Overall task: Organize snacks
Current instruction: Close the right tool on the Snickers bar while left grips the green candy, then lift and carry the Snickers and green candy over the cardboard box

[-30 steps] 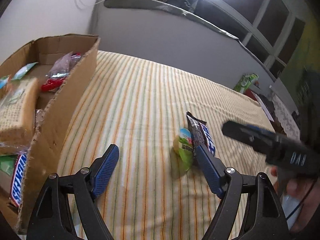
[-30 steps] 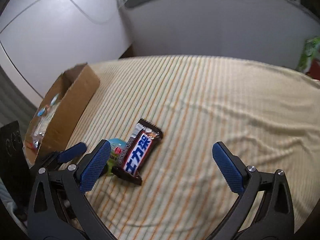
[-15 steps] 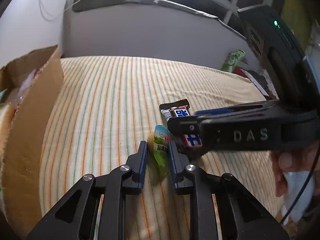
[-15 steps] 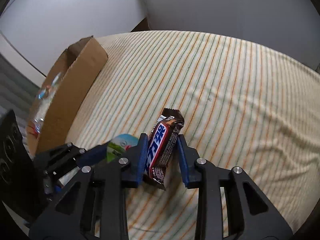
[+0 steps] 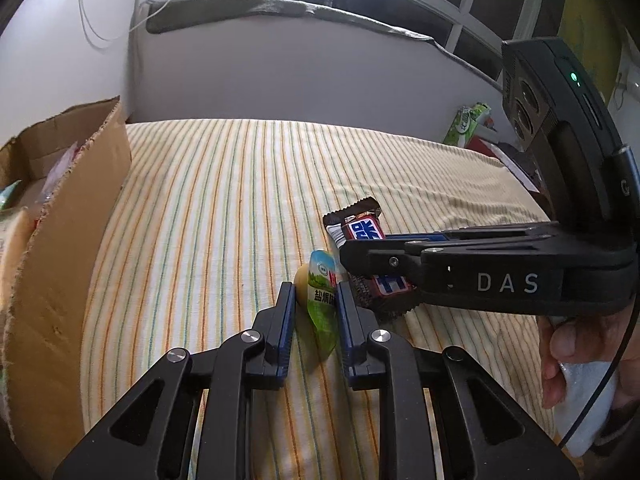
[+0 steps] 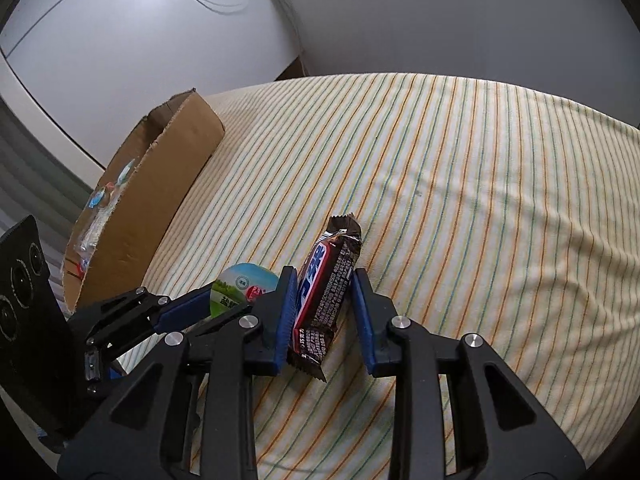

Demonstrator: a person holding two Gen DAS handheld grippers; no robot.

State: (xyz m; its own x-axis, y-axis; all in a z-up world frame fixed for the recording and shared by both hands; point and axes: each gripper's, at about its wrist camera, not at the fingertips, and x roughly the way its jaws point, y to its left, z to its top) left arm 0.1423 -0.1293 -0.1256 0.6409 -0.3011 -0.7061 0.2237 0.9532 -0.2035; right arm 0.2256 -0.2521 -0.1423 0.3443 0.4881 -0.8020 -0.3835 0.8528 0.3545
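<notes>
My left gripper (image 5: 314, 300) is shut on a small green-labelled snack pouch (image 5: 322, 300) resting on the striped cloth. My right gripper (image 6: 325, 300) is shut on a brown Snickers bar (image 6: 326, 292), held on edge just right of the pouch. The bar also shows in the left wrist view (image 5: 366, 240), partly hidden by the right gripper's body. The pouch shows in the right wrist view (image 6: 240, 288) between the left gripper's fingers (image 6: 180, 312). An open cardboard box (image 5: 68, 240) with several snacks inside stands at the left; it also shows in the right wrist view (image 6: 160, 200).
The striped cloth (image 5: 220, 200) covers the surface and stretches back to a grey headboard-like panel (image 5: 280, 80). A green packet (image 5: 468, 124) lies at the far right edge. A hand (image 5: 576, 344) holds the right gripper.
Both grippers closed from wide open: the left onto the green pouch, the right onto the Snickers bar, which tipped up on edge. The right gripper moved in beside the left.
</notes>
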